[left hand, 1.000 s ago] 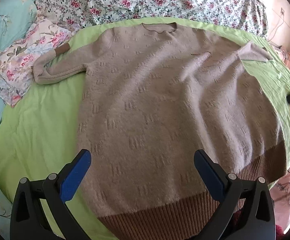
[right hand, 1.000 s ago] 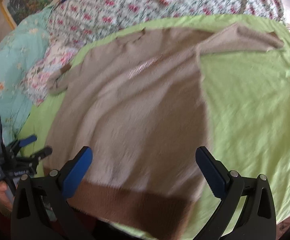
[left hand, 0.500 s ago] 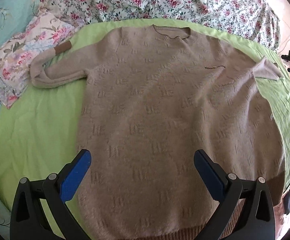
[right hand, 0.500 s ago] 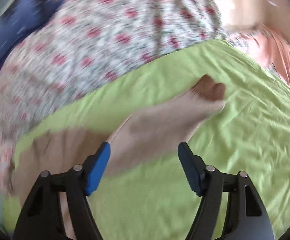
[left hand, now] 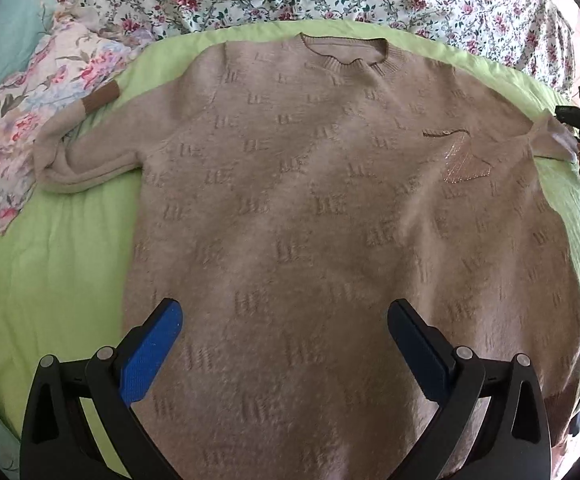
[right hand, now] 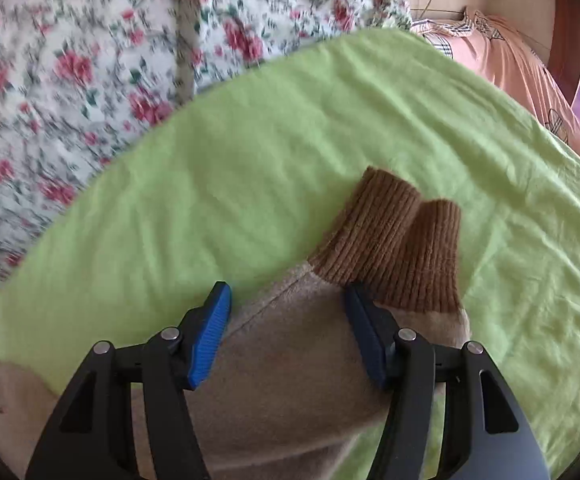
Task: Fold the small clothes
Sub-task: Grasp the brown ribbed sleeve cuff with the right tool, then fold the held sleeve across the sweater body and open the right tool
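I am only beginning to fold: the beige sweater (left hand: 309,220) is lying flat, front up, on the green sheet (left hand: 50,264) of the bed, no fold made yet. My left hand-held gripper (left hand: 286,332) is hovering wide open over its lower body. Only the right wrist view is showing my right hand-held gripper (right hand: 290,320), jaws just closing, half-narrowed, straddling the right sleeve (right hand: 290,380) beside its brown cuff (right hand: 393,248), not yet pinching.
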The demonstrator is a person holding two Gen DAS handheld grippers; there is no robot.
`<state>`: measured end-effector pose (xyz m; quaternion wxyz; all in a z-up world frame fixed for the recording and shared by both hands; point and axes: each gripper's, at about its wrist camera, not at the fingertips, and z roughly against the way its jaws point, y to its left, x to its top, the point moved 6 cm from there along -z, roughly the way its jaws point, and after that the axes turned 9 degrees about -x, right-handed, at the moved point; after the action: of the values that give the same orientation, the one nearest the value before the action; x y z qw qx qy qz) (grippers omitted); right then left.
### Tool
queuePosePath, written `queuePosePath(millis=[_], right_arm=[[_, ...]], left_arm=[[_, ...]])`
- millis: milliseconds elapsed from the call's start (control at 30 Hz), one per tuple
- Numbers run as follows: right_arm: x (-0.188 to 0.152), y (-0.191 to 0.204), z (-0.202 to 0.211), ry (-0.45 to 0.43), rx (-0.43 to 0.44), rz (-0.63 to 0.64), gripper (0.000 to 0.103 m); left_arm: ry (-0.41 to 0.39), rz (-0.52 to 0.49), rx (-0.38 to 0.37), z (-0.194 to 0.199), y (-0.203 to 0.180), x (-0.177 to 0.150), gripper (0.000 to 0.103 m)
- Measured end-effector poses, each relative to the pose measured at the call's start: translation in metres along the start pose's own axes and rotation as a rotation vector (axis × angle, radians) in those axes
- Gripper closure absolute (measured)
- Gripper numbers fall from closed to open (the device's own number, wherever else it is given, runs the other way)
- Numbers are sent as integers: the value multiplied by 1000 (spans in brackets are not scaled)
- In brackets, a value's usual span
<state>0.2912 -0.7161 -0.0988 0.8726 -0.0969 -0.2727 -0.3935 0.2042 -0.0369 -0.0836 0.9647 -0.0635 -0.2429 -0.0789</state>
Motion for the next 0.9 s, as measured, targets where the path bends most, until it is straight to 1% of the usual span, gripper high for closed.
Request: queuePosePath(millis=[33, 67, 100, 133, 200, 233, 267, 300, 333, 400, 433, 533, 633, 667, 700, 767, 800, 833, 900], right_arm=[[-1, 1, 2, -16, -16, 17, 55], [-1, 2, 5, -29, -22, 31, 76], [0, 1, 8, -33, -7, 30, 86], [-1, 1, 13, -31, 16, 23, 93], [-3, 2, 28, -50, 79, 11, 94], [-5, 6, 37, -64, 130, 13, 95], [-9, 15, 49, -76, 190, 23, 95], [-13, 23, 60, -86, 231, 39, 95], [-19, 39, 77, -101, 291, 72, 95], [-31, 62, 100, -107, 375, 113, 95], [-42, 83, 118, -103, 447, 145, 95], [-74, 129, 150, -81, 571, 212, 95], [-113, 181, 185, -42, 711, 279, 95], [-131, 203, 200, -25, 772, 301, 95], [-140, 216, 206, -13, 803, 310, 95], [-172, 251, 226, 20, 888, 347, 95], [-187, 272, 235, 22, 917, 377, 95], [-194, 284, 238, 21, 930, 397, 95], [-219, 313, 244, 50, 975, 434, 95]], left_arm=[[1, -1, -3, -1, -1, 0, 0], [3, -2, -6, -2, -2, 0, 0], [4, -4, -10, -2, -2, -1, 0], [5, -4, -10, -2, -2, -2, 0], [3, 1, -19, 0, -2, -5, 0], [0, 4, -24, 1, -2, -5, 0], [-2, 7, -31, 2, -2, -7, 0], [-4, 8, -34, 3, -2, -8, 0], [-7, 9, -37, 5, -1, -9, 0], [-15, 10, -40, 9, 0, -10, 0], [-20, 12, -40, 10, 1, -11, 0], [-36, 24, -41, 17, 7, -14, 0], [-54, 48, -46, 23, 15, -17, 0], [-58, 55, -47, 24, 17, -18, 0], [-60, 68, -52, 24, 20, -18, 0], [-62, 90, -66, 23, 26, -18, 0], [-61, 104, -76, 22, 30, -18, 0], [-62, 118, -88, 21, 34, -17, 0], [-67, 138, -107, 20, 40, -16, 0]])
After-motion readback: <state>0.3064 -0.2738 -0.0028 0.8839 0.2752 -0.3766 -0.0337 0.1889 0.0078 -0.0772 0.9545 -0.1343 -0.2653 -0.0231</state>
